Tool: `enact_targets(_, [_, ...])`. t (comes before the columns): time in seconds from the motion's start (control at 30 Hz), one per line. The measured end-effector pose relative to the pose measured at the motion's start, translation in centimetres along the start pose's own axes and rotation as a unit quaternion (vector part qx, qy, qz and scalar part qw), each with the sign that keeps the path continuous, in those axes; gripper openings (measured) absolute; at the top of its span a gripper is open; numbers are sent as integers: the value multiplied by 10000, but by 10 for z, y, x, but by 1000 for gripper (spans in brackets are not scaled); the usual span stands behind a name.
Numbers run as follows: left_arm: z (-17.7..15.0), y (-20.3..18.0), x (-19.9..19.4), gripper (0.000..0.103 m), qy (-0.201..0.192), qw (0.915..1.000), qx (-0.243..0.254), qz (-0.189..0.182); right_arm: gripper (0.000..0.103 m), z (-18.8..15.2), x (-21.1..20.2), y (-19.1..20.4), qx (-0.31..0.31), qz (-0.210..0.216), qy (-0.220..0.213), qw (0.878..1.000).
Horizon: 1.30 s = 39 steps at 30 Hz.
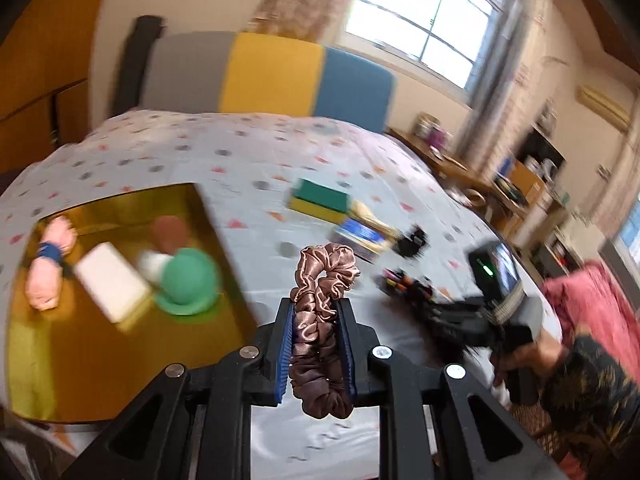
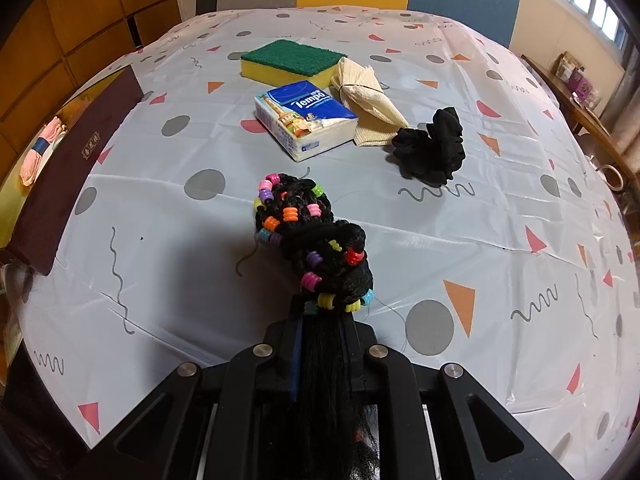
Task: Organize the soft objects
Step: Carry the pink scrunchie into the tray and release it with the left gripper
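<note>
Above the table (image 1: 240, 168), near its front edge, my left gripper (image 1: 314, 344) is closed on a brown satin scrunchie (image 1: 320, 320); the blue pads (image 1: 283, 352) press it from both sides, and its upper loop stands up beyond the fingertips. Toward the left edge of the table I see the open box with a shiny golden inside (image 1: 120, 336). Inside it lie a pink bundle with a blue band (image 1: 50, 264), a white flat piece (image 1: 110, 280), a green round thing (image 1: 188, 284) and a brownish soft thing (image 1: 170, 232), but this view is blurred and I cannot name them more exactly. My right gripper (image 2: 322, 336) is also closed, and it holds a black braided hair piece with coloured beads (image 2: 312, 240) by its loose hair end. The beaded part lies forward on the patterned tablecloth, near the middle of the front half of the table. Farther, toward the far edge, a yellow sponge with a green top (image 2: 292, 62) lies beside a blue Tempo tissue pack (image 2: 306, 118). A folded beige cloth (image 2: 366, 100) touches the right side of both, and a black scrunchie (image 2: 430, 148) rests just beside the cloth's corner. From the left wrist view I also see a hand (image 1: 524, 360) and a dark patterned sleeve (image 1: 592, 400) at the right edge.
</note>
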State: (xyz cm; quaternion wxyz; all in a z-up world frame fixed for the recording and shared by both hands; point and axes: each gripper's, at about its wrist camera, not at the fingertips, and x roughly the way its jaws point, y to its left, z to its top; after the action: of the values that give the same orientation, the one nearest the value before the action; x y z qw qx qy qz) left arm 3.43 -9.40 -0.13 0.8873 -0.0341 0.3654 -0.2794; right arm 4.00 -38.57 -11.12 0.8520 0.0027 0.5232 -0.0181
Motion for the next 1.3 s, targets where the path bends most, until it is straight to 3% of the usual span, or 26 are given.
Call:
enact_targets(0.13, [3, 42, -9, 20, -6, 9971, -387, 652, 15, 0, 0, 1, -33, -36, -5, 10000])
enact_targets(0.33, [-2, 105, -11, 20, 260, 9828, -934, 1571, 15, 0, -1, 3, -107, -111, -24, 9999])
enact_targets(0.5, [-6, 162, 2, 20, 663, 9711, -1575, 1664, 15, -1, -1, 4, -101, -142, -37, 9998])
enact_targets(0.77, [1, 223, 30, 21, 1152, 9553, -1952, 1899, 15, -1, -1, 4, -96, -172, -54, 9998])
enact_targets(0.93, [7, 229, 46, 31, 1248, 9518, -1645, 2268, 15, -2, -1, 4, -101, -204, -71, 9997])
enact_targets(1.07, [9, 223, 47, 43, 1277, 9538, -1461, 2294, 15, -2, -1, 5, -122, -224, -85, 9996])
enact_targets(1.13, [9, 217, 41, 49, 1170, 9553, -1401, 2326, 15, -2, -1, 6, -146, -249, -97, 9995])
enact_targets(1.2, [8, 211, 31, 62, 982, 9575, -1330, 2363, 15, -3, 0, 6, -152, -266, -113, 9995])
enact_targets(1.3, [4, 201, 17, 63, 751, 9602, -1232, 2392, 15, -3, 0, 6, -156, -288, -129, 9994])
